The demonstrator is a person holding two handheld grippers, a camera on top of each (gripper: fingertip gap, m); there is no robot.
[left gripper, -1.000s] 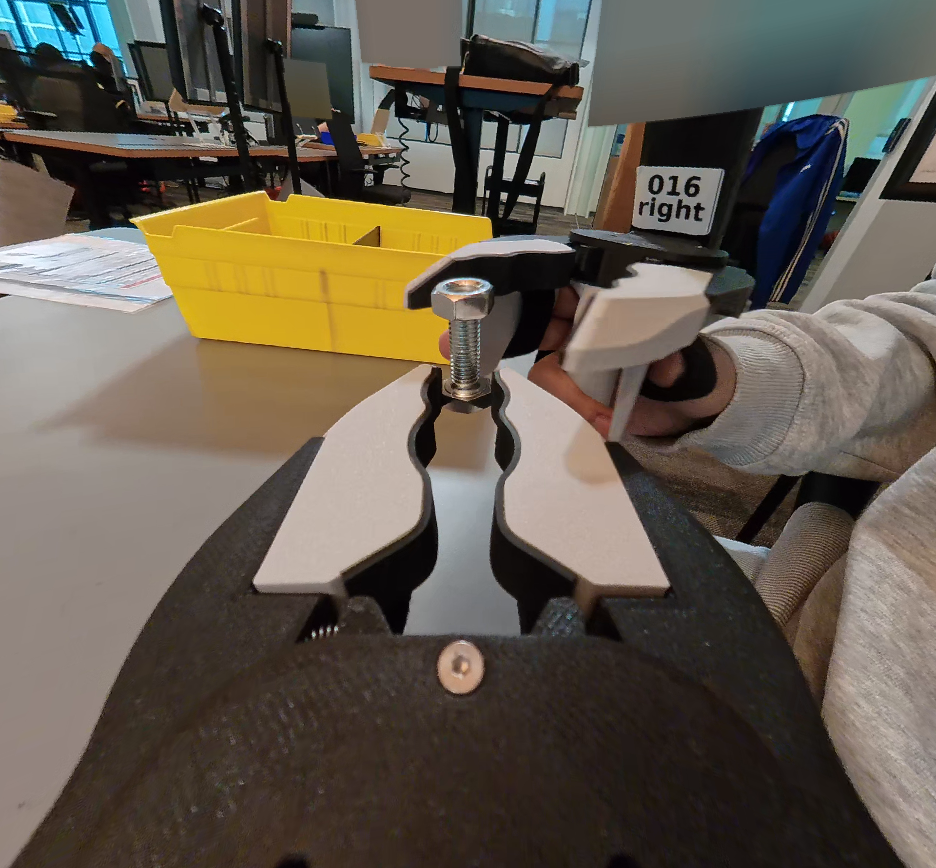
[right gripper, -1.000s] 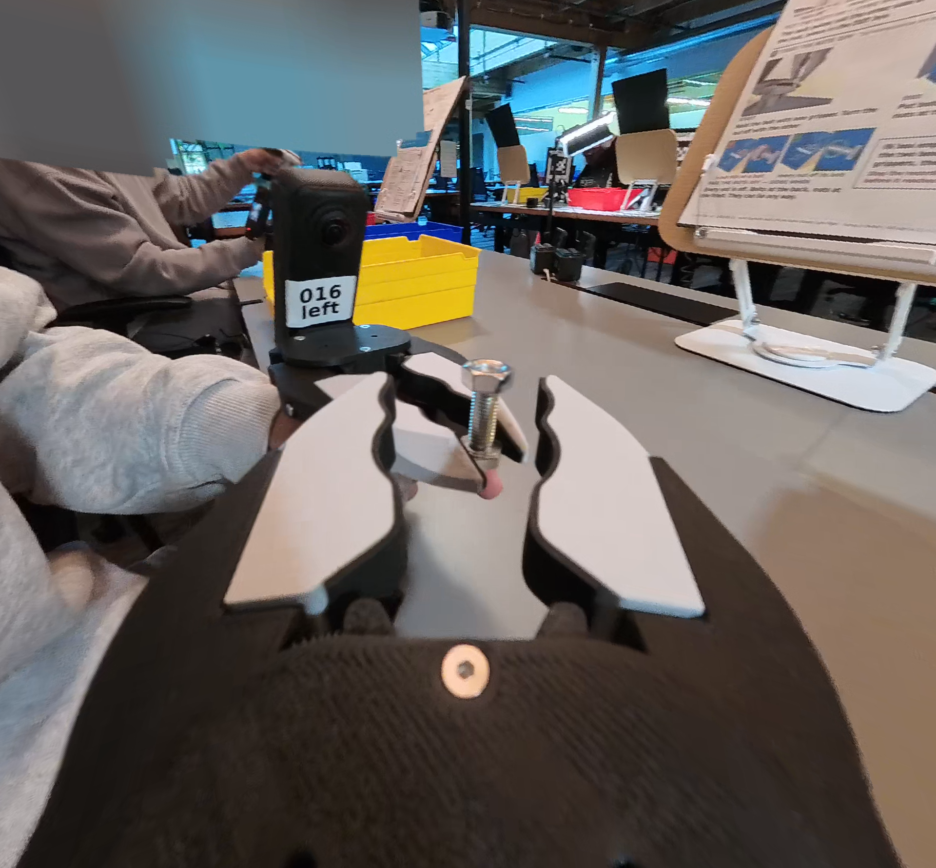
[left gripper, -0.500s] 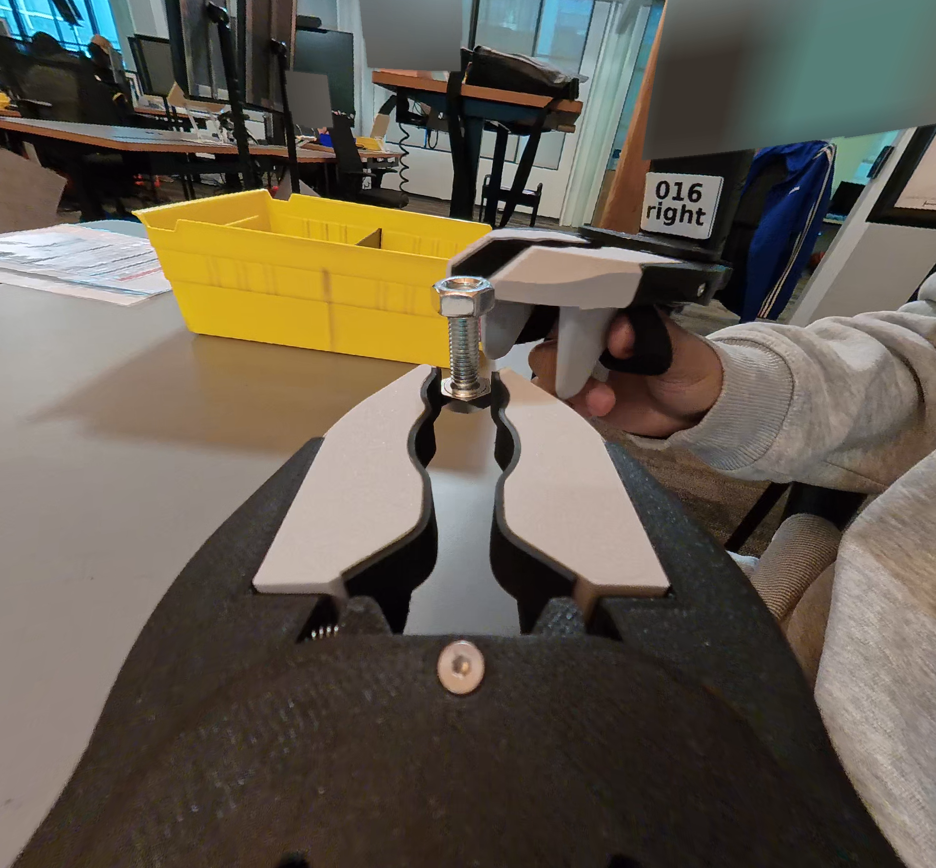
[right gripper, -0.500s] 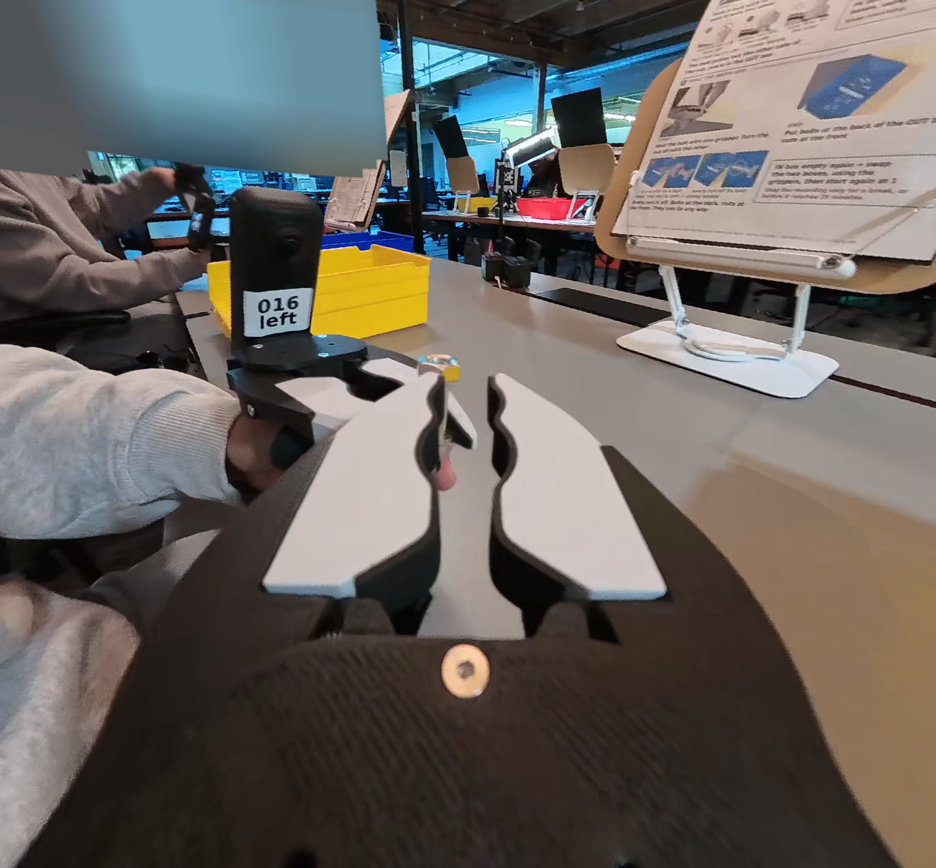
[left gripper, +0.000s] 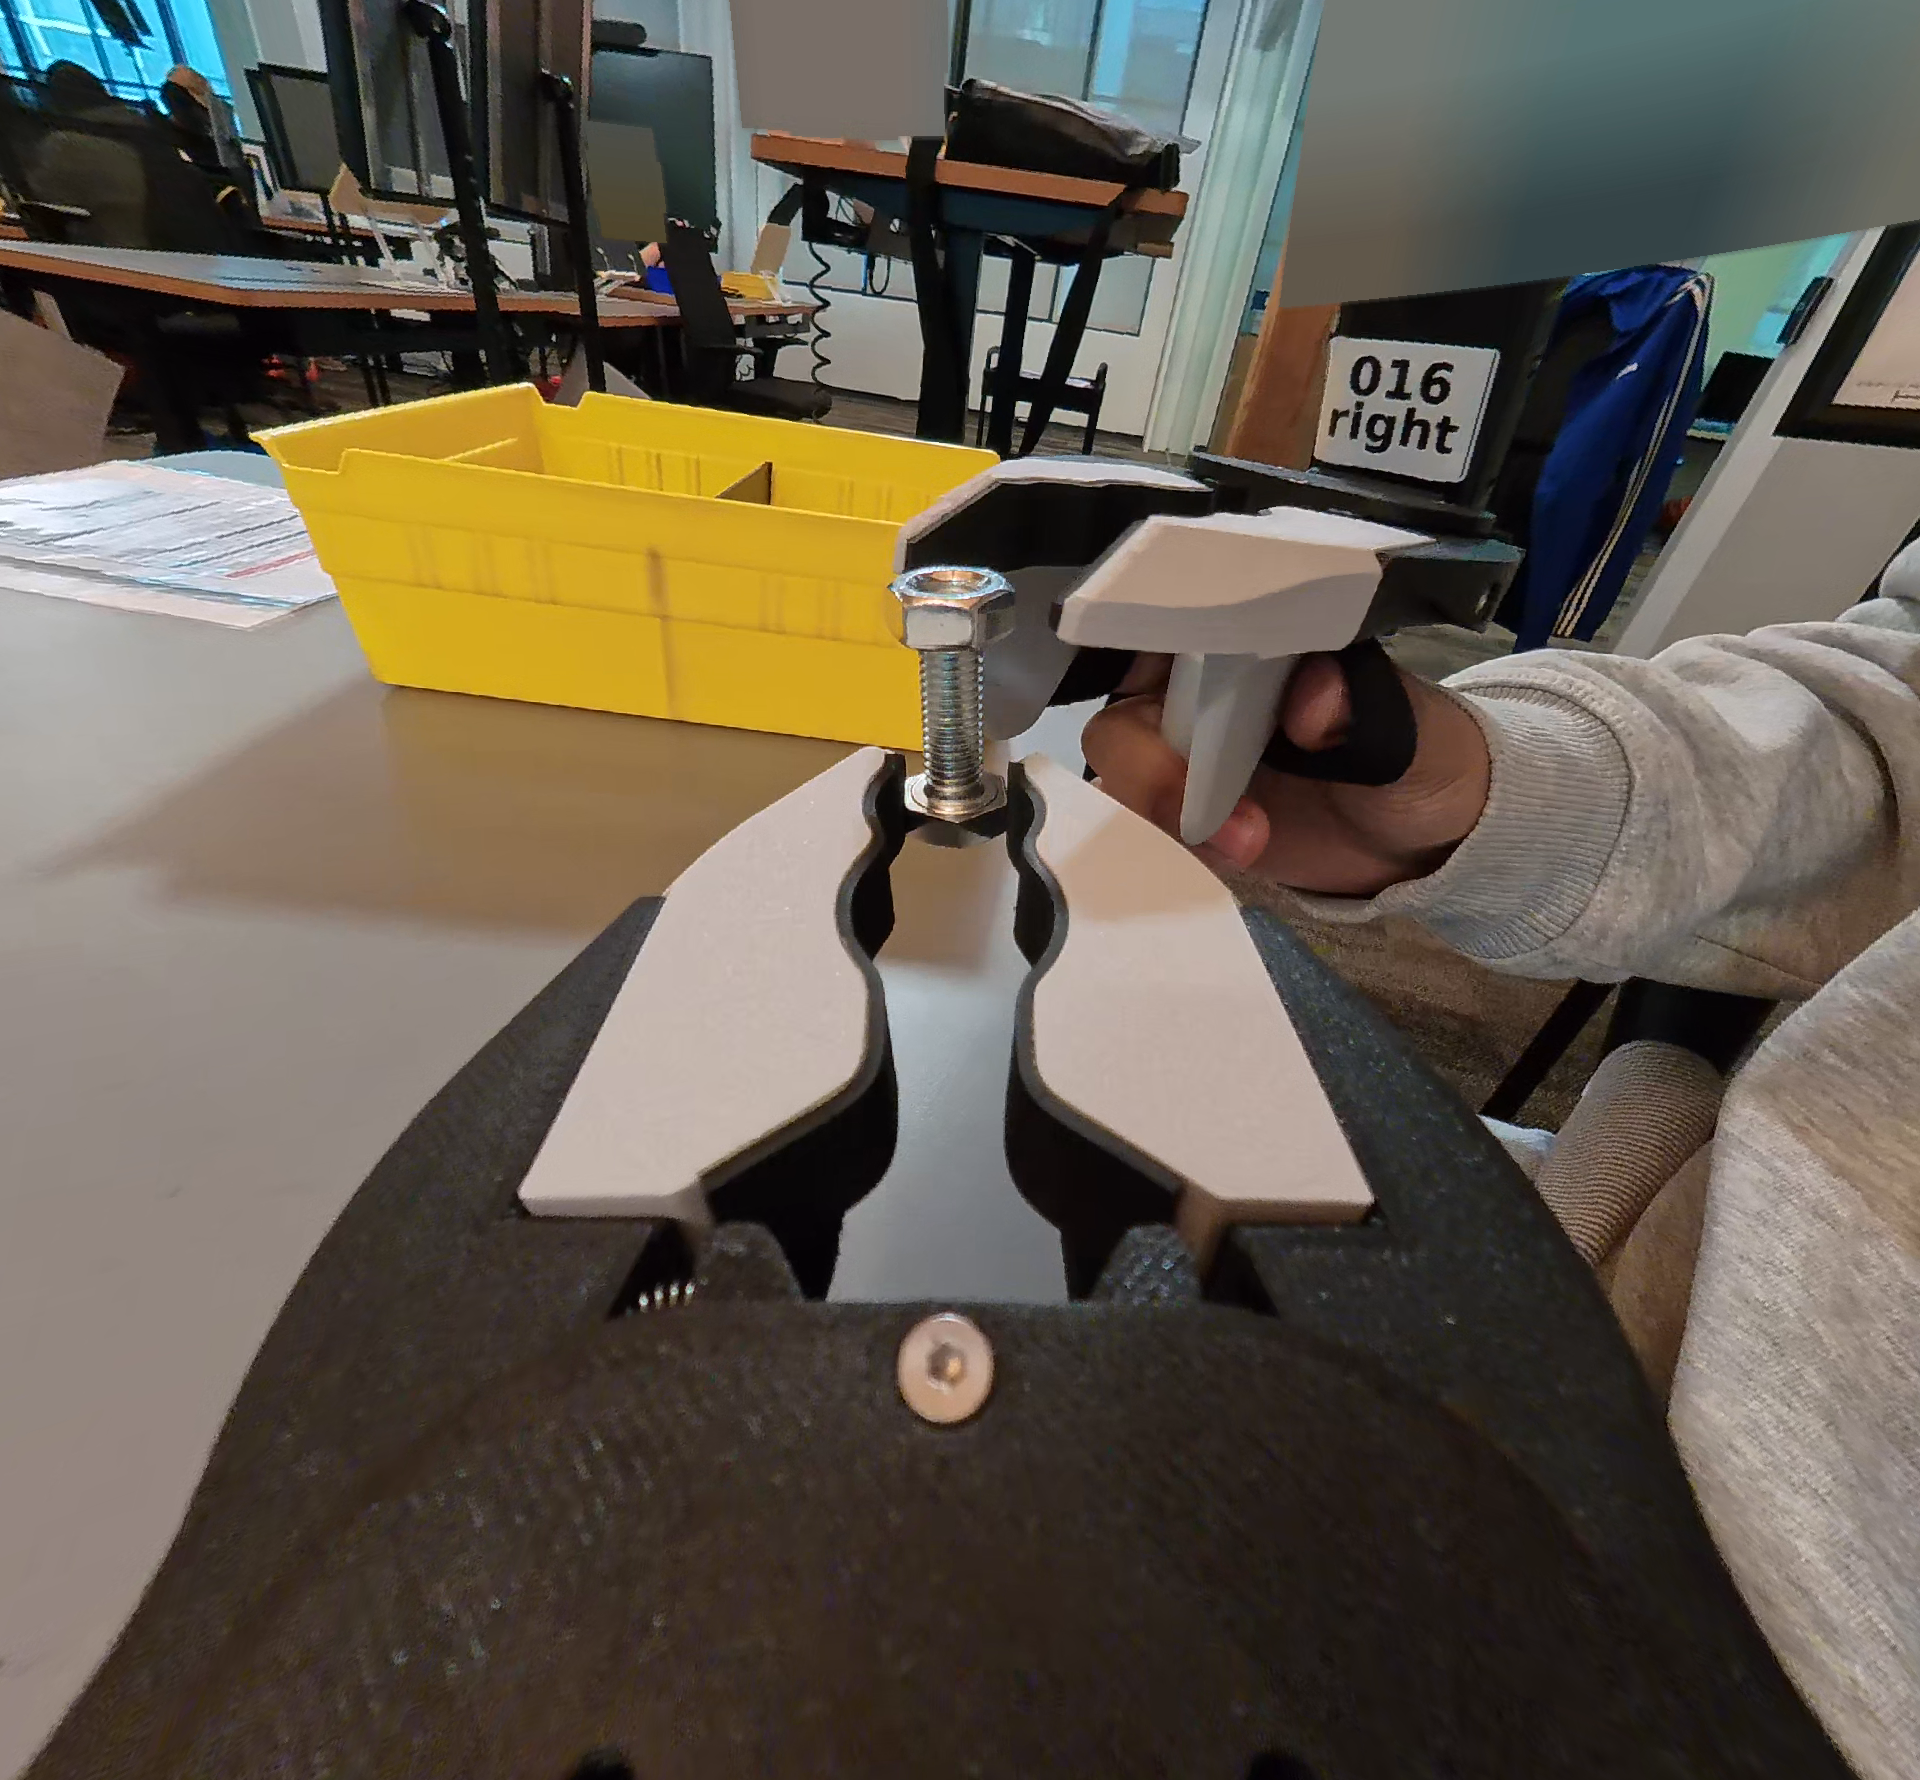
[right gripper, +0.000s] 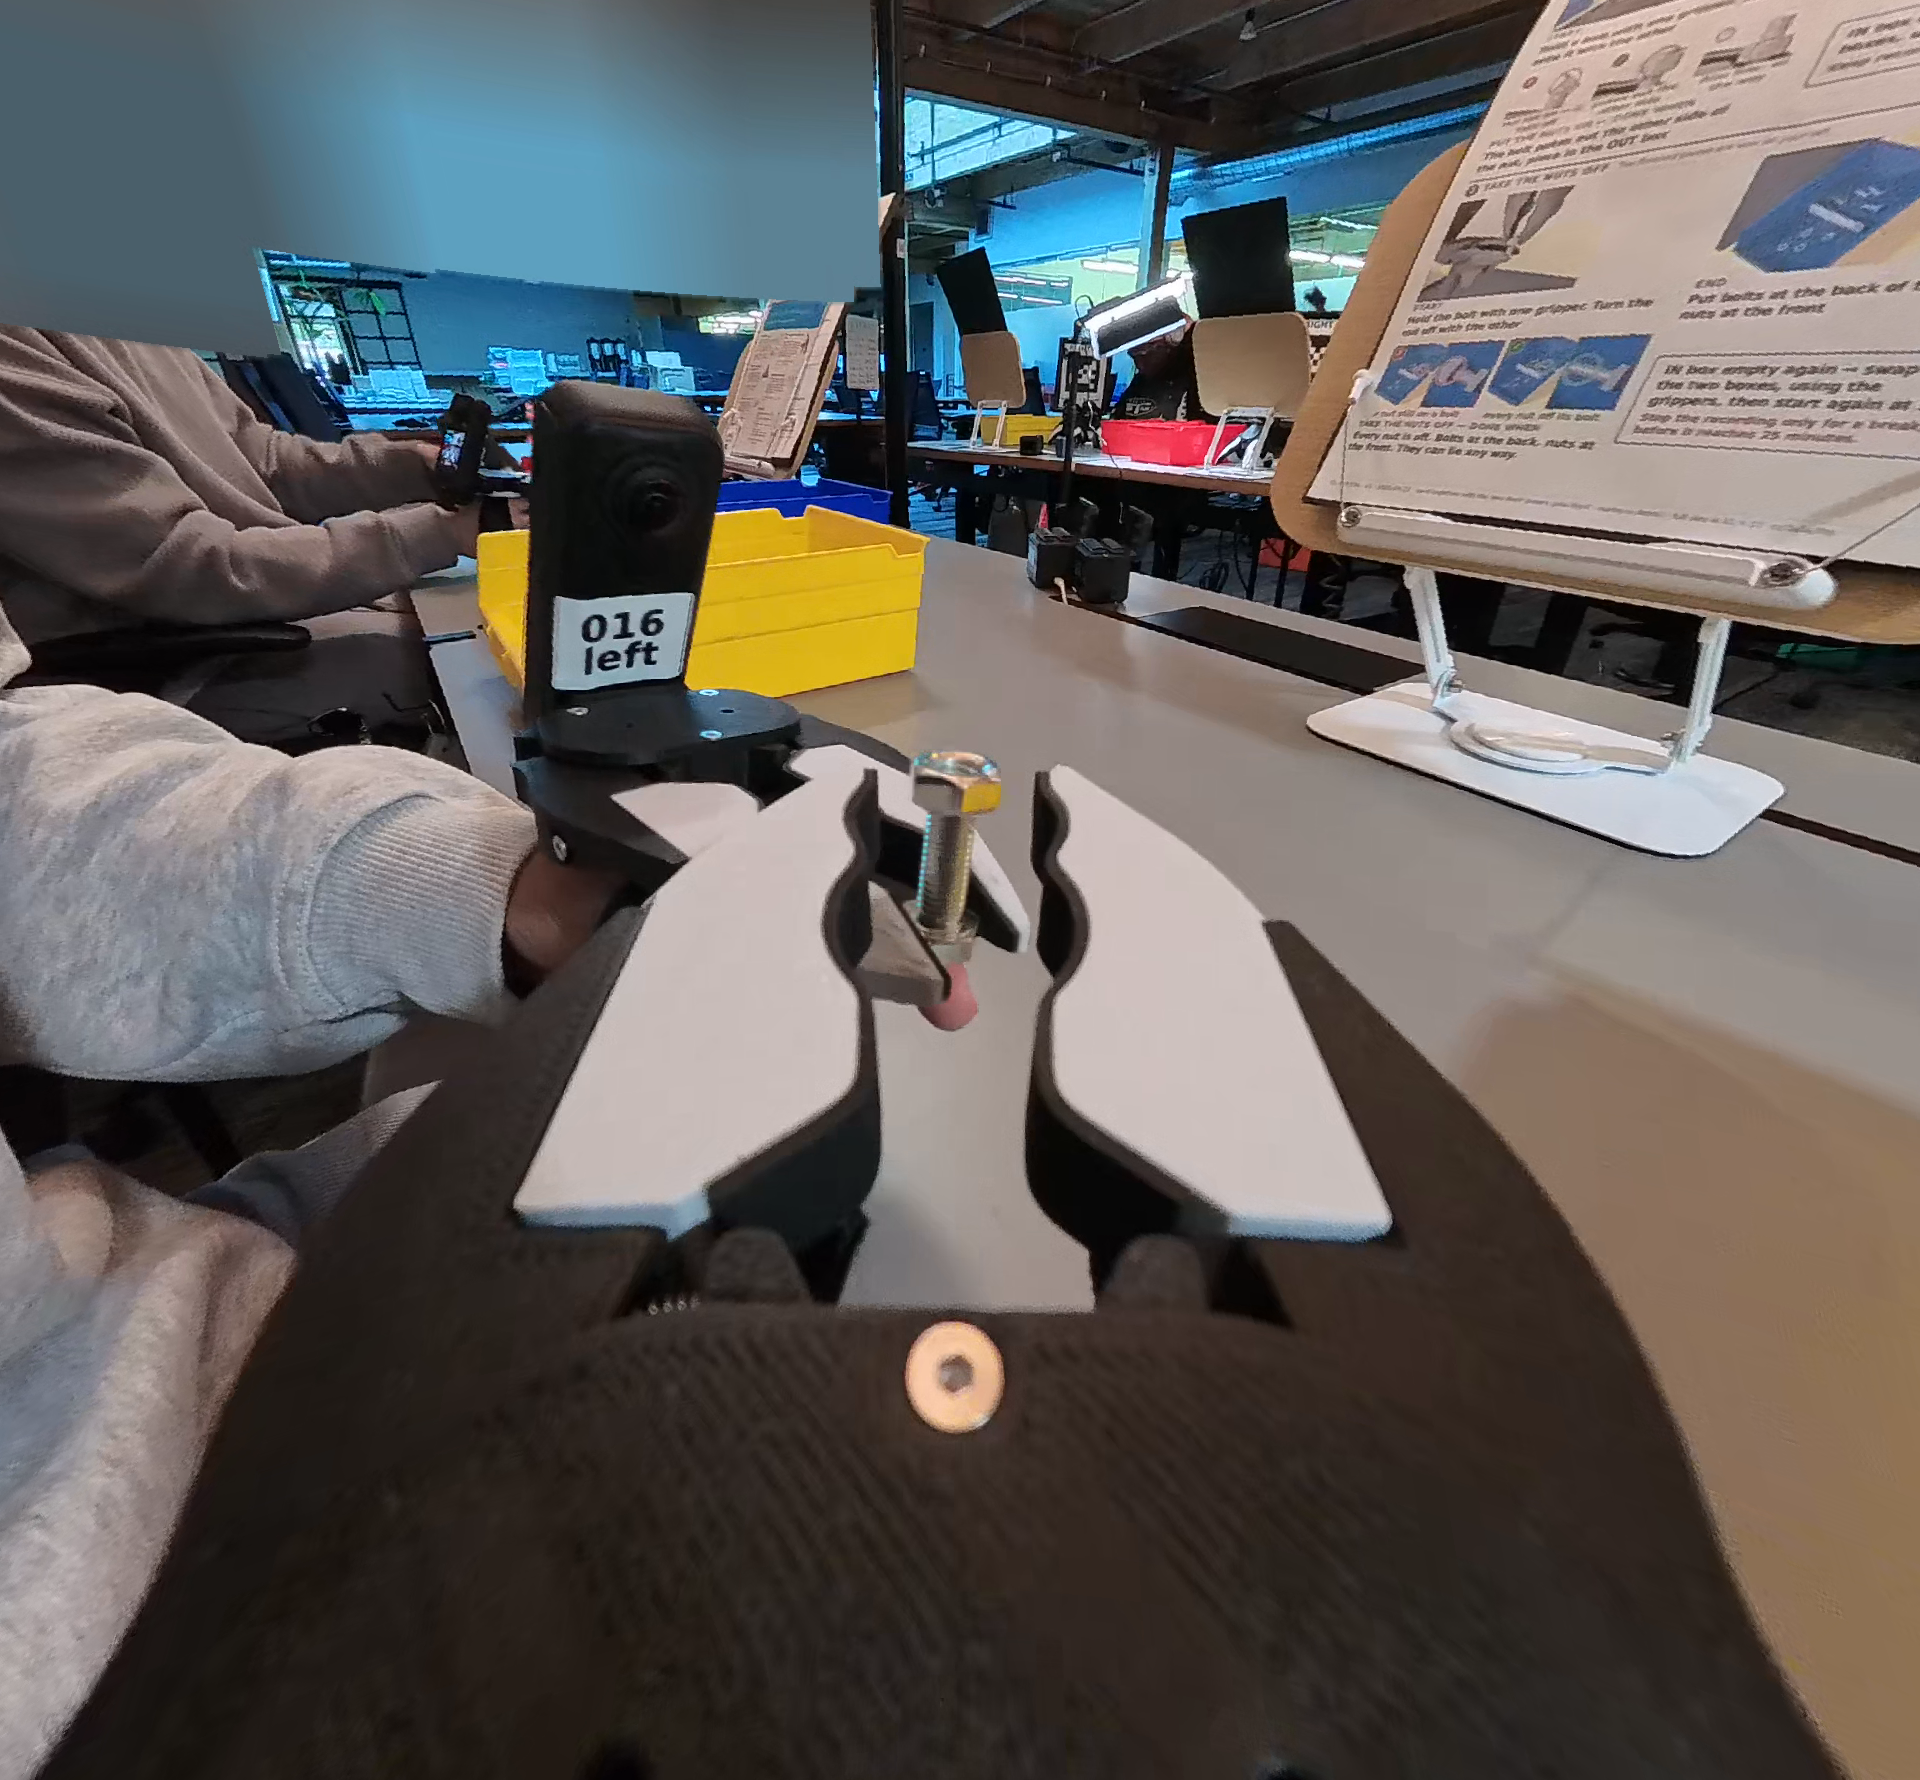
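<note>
A steel bolt point(left gripper: 951, 691) stands upright with its hex head on top. My left gripper point(left gripper: 951, 795) is shut on the nut point(left gripper: 951, 800) at the bolt's lower end and holds it above the grey table point(left gripper: 312, 899). My right gripper point(right gripper: 956, 795) is open, and its two fingertips straddle the bolt's head point(right gripper: 956, 783) with a small gap on each side. In the left wrist view the right gripper point(left gripper: 1003, 587) reaches in from the right at head height. In the right wrist view the left gripper point(right gripper: 935, 941) grips the nut from the left. A small pink tip point(right gripper: 956, 1008) shows under it.
A yellow divided bin point(left gripper: 623, 587) stands on the table behind the bolt; it also shows in the right wrist view point(right gripper: 810, 608). A printed sheet point(left gripper: 156, 535) lies at the far left. An instruction board on a white stand point(right gripper: 1558, 754) stands at the right. Another person's arm point(right gripper: 208, 483) is beyond. The grippers are tip to tip, or close to it.
The right gripper narrowed and shifted off the bolt half a second ago, then opened wider and came back around the bolt's head. The left gripper has kept its hold.
</note>
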